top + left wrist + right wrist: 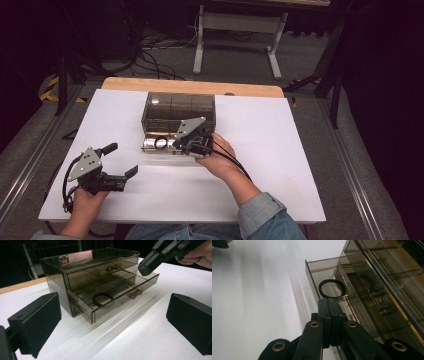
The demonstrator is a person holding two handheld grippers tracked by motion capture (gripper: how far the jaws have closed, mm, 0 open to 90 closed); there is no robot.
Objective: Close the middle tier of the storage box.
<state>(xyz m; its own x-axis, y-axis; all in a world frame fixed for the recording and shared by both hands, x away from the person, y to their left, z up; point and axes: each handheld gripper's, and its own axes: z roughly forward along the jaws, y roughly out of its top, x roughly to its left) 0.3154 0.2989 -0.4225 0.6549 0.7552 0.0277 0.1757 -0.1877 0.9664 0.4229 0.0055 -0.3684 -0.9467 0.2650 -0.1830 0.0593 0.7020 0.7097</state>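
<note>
Nearest the person, the left gripper [119,164] rests on the white table [280,165] with its fingers [37,322] wide apart and empty. Farther in, the right gripper [181,145] has its fingers pressed together over the open drawer [117,298] of the smoky clear drawer box [180,107], just short of the black ring [103,299] lying inside. Judging from this, the ring is being stowed or fetched; the next move needs a careful entry between the drawer's walls. Beyond lie grey floor, cables and a white stand [240,35].

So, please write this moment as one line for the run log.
left gripper: open, over white table | right gripper: shut, at open drawer of smoky transparent plastic drawer box | black rubber ring: in drawer
</note>
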